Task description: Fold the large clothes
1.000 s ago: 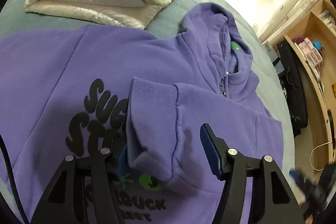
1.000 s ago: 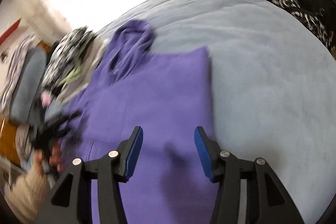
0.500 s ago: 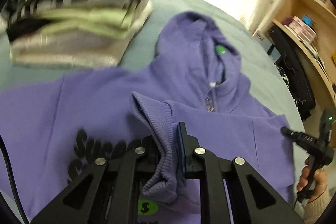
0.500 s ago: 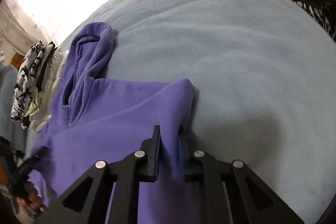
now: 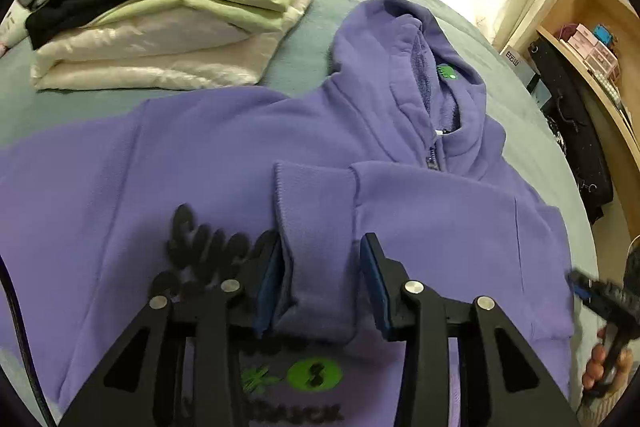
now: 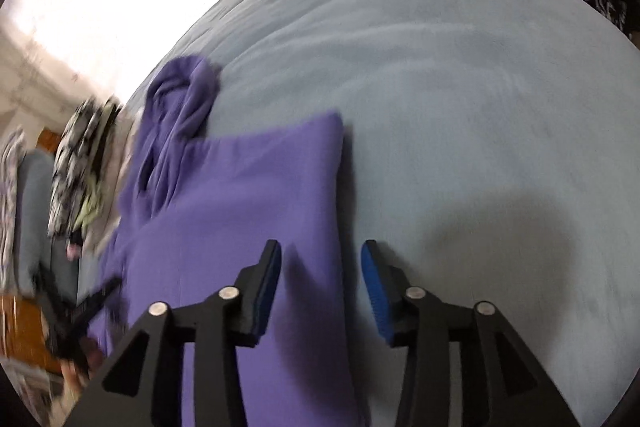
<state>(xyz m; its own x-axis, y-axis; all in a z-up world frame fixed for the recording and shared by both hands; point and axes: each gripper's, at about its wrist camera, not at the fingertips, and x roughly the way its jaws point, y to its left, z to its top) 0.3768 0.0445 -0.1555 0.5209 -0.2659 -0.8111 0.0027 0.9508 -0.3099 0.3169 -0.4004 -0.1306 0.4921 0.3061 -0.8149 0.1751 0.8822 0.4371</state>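
A purple hoodie (image 5: pixel 208 155) with black lettering lies flat on a blue-grey bed, hood (image 5: pixel 404 67) toward the far side. One sleeve is folded across the chest, its ribbed cuff (image 5: pixel 316 227) lying between the pads of my left gripper (image 5: pixel 320 281), which is open. In the right wrist view the hoodie (image 6: pixel 240 211) lies with its folded side edge (image 6: pixel 340 187) running toward my right gripper (image 6: pixel 320 291), which is open and straddles that edge just above the cloth.
A stack of folded clothes (image 5: pixel 172 7) sits on the bed beyond the hoodie, at the far left. Wooden shelves (image 5: pixel 592 39) and dark hanging items stand to the right. Bare blue-grey bed cover (image 6: pixel 460 99) stretches right of the hoodie.
Both grippers were shut on the hoodie half a second ago, the left on the cuff, the right on the side edge. Both have now opened and let the fabric lie flat.
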